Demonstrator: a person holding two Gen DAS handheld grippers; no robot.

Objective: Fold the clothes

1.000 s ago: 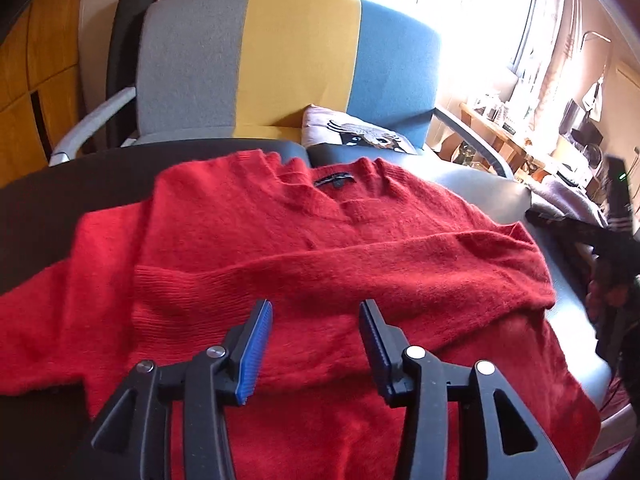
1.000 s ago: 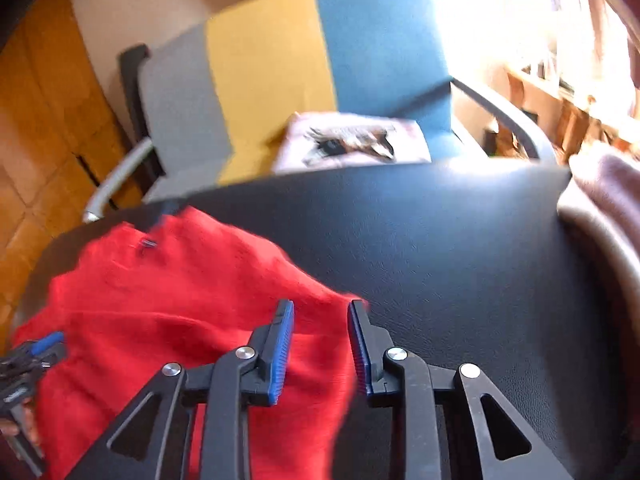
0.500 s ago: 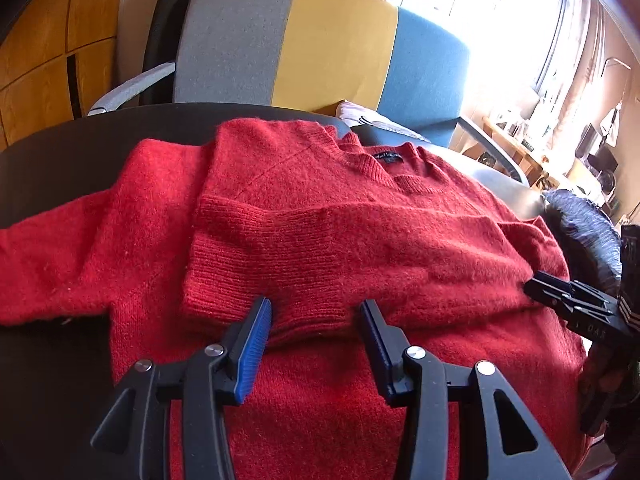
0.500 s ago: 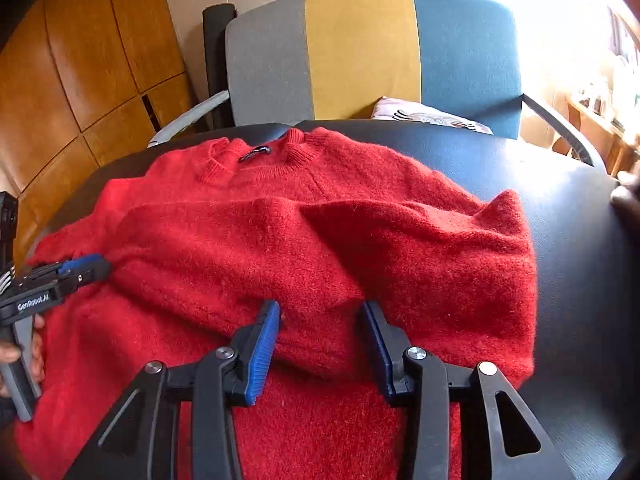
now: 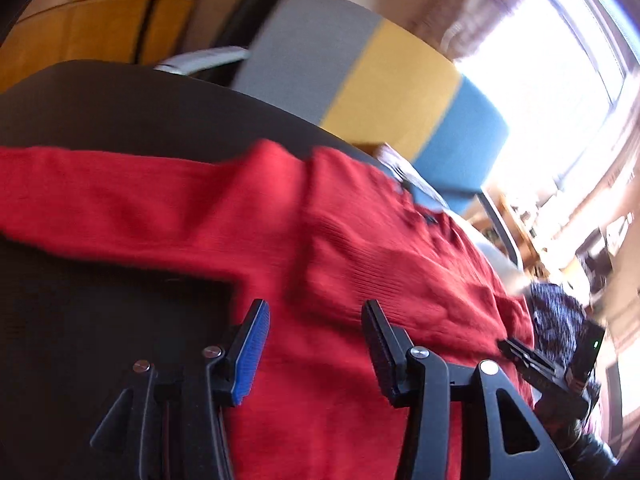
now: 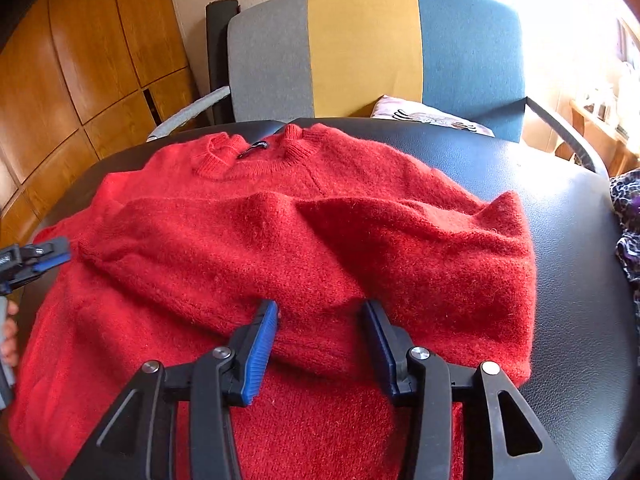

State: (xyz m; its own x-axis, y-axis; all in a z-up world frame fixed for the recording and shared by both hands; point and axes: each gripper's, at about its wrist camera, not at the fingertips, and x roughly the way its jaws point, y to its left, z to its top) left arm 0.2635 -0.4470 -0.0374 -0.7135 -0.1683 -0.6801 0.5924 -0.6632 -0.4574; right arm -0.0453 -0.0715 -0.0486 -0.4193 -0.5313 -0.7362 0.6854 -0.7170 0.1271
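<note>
on the black table [image 6: 568, 240], the red sweater's [image 6: 304, 240] unfolded sleeve [image 5: 120, 200] lies left of the left gripper [image 5: 316, 344], jaws apart; right gripper [image 6: 320, 340] opening, empty.

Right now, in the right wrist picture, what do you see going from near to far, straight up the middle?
Right claw → red sweater → black table → striped chair.

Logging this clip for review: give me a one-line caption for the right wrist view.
Right gripper, jaws opening, over a red sweater with one sleeve folded across, on a black table.
</note>
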